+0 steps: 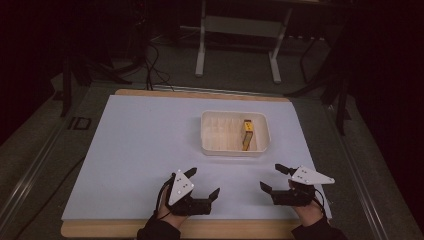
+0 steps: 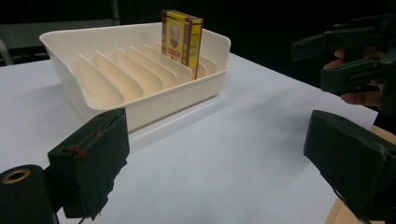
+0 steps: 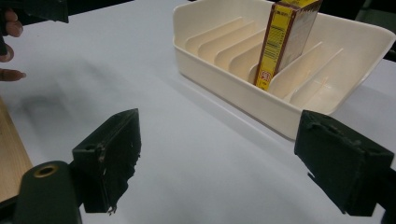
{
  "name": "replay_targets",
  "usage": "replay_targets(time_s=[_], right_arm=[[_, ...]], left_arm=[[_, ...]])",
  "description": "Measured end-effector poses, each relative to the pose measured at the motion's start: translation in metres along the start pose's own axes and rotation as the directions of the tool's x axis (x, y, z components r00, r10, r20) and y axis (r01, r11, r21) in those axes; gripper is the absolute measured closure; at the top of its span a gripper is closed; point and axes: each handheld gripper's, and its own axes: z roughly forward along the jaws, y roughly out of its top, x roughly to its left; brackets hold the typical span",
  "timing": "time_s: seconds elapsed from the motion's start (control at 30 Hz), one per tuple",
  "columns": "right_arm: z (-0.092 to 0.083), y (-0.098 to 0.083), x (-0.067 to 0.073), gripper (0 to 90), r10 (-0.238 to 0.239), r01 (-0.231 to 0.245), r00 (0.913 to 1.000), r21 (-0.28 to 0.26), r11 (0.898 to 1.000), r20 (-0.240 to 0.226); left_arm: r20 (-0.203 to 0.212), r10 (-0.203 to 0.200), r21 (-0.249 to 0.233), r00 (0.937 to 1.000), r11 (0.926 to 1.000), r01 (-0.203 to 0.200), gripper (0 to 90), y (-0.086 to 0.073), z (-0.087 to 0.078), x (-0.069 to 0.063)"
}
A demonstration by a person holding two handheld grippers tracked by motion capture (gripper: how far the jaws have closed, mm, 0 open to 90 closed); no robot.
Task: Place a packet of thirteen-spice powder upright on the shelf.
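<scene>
A small yellow box (image 1: 247, 134) is standing upright in a slot near the right end of the white ribbed tray (image 1: 210, 145), which is sitting toward the table's far right corner; it looks light, stiff and smooth-sided, likely thin card that would dent, so taking it by its two broad faces near the top seems best. The left gripper (image 1: 204, 184) and right gripper (image 1: 268, 178) are resting near the table's near edge, both with jaws spread wide and holding nothing.

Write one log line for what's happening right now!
left hand-held gripper: open, empty | right hand-held gripper: open, empty | yellow box: upright in slotted white tray | both grippers near table's front edge, apart from tray
</scene>
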Motion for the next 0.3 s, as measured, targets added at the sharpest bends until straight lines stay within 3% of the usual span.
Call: replay_targets(time_s=[0.3], right_arm=[[-0.0002,0.0002,0.0003,14.6,-0.001,0.001,1.0,0.002,1.0,-0.002]], left_arm=[[0.001,-0.002,0.0,1.0,1.0,0.002,7.8,-0.0001,-0.0002,0.0003]])
